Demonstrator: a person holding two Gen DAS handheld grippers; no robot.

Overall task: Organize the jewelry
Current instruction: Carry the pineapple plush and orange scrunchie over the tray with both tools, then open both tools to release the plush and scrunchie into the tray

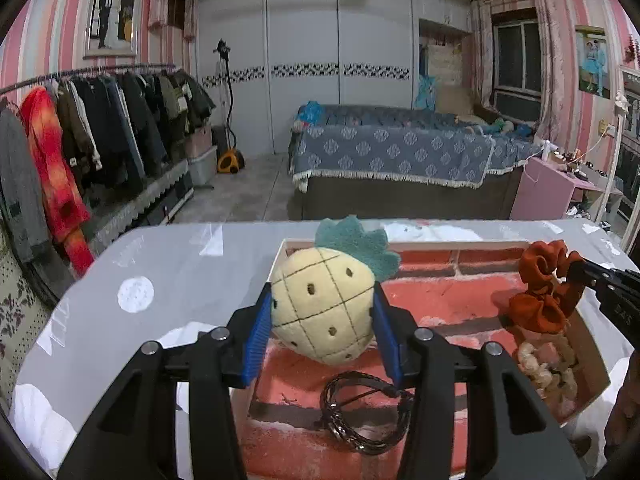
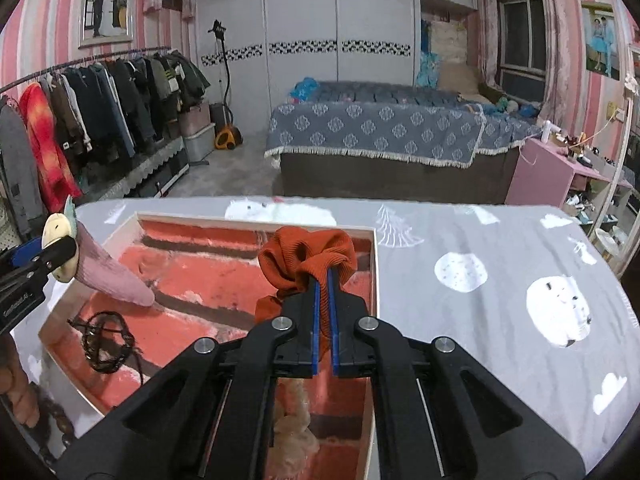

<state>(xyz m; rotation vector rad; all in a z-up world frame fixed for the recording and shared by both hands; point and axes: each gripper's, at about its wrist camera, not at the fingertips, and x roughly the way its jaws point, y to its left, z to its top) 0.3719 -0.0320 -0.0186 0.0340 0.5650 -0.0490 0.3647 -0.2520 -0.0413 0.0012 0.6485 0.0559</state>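
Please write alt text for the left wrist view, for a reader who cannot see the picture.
The left gripper holds a plush pineapple between its blue pads, above a shallow box with a red brick-pattern lining. At the right, the right gripper holds an orange scrunchie over the same box; a black braided bracelet lies in it.

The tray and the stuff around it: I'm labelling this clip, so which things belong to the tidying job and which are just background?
Job:
- tray
- pineapple plush, in left tongs
- orange scrunchie, in right tongs
- black bracelet
- cream scrunchie

Background:
- bed
- clothes rack
- garment steamer
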